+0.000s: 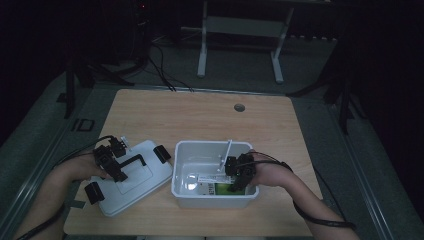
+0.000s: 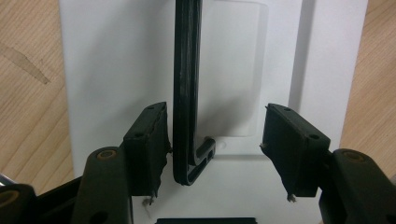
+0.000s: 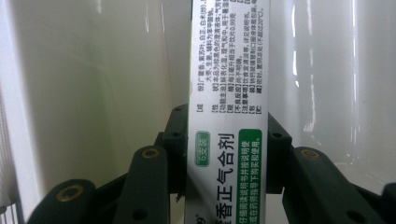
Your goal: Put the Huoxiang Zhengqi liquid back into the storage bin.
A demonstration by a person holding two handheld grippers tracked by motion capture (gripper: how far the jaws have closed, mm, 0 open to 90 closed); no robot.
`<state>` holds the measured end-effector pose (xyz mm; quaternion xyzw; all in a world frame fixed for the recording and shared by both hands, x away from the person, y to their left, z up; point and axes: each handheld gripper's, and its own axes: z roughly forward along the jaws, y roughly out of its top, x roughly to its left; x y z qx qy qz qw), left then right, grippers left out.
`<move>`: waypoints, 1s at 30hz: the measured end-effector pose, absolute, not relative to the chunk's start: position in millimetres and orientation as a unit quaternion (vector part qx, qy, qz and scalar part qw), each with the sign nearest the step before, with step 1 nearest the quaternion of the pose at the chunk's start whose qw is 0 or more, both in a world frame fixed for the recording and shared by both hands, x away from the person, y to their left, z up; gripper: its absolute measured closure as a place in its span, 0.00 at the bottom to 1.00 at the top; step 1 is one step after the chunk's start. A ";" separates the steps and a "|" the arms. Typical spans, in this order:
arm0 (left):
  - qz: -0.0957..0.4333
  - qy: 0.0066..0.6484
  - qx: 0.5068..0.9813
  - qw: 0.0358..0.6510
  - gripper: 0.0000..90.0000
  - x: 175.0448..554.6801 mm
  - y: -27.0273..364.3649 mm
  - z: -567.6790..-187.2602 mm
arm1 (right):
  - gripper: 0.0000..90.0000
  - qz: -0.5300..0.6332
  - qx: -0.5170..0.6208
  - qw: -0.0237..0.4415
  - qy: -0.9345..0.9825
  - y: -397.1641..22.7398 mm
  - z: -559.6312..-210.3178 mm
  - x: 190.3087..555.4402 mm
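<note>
1. The right gripper is down inside the white bin, near its front wall, and its two black jaws pinch a small medicine box between them, one pad on each long side.
2. In the right gripper view the box stands on edge between the jaws, its white and green printed face running up the frame with the bin's glossy wall behind it.
3. I judge this box light and stiff only up to a point: thin card that will dent if squeezed harder than needed.
4. The grip sits well, on the two narrow long edges where the card is strongest; the broad printed faces would bow in.
5. The coated card looks smooth, so a tilt of the wrist could let it slide, and level jaws suit it best.
6. The left gripper hovers over the white lid, which lies flat on the table just left of the bin.
7. Its jaws are spread, and the lid's black handle stands between them; the left pad is close to or just touching it, the right pad well clear, so nothing is pinched.
8. The lid looks like rigid, slick plastic, light but broad; the thin handle bar is the natural hold.
</note>
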<state>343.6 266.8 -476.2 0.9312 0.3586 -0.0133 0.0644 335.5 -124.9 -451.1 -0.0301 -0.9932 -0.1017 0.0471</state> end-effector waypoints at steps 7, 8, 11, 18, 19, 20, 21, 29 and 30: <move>-0.011 0.358 0.931 0.065 0.45 343.3 267.1 -475.1 | 0.68 -0.099 -0.031 0.045 -0.994 -124.6 -449.2 336.2; -0.012 0.358 0.932 0.065 0.45 343.2 267.2 -475.1 | 0.67 -0.098 -0.034 0.044 -0.994 -125.0 -448.2 336.1; -0.012 0.358 0.931 0.065 0.45 343.2 267.5 -475.5 | 0.65 -0.113 -0.038 0.048 -0.992 -126.7 -442.2 336.3; -0.011 0.357 0.932 0.066 0.45 343.5 264.8 -475.3 | 0.63 -0.129 -0.038 0.042 -0.990 -130.4 -426.9 335.7; -0.011 0.356 0.932 0.066 0.45 343.5 264.5 -475.0 | 0.63 -0.131 -0.040 0.041 -0.990 -131.6 -424.5 335.8; -0.011 0.356 0.932 0.066 0.45 343.6 264.3 -474.8 | 0.63 -0.133 -0.040 0.040 -0.990 -132.9 -422.1 335.5; -0.010 0.355 0.932 0.066 0.45 343.7 264.2 -474.6 | 0.63 -0.136 -0.042 0.038 -0.989 -134.4 -419.9 335.9; -0.012 0.356 0.931 0.080 0.45 343.3 263.8 -472.4 | 0.61 -0.170 -0.056 0.025 -0.984 -154.5 -394.6 333.9; -0.010 0.357 0.930 0.084 0.45 343.0 263.5 -471.5 | 0.61 -0.174 -0.056 0.021 -0.983 -158.5 -390.9 333.9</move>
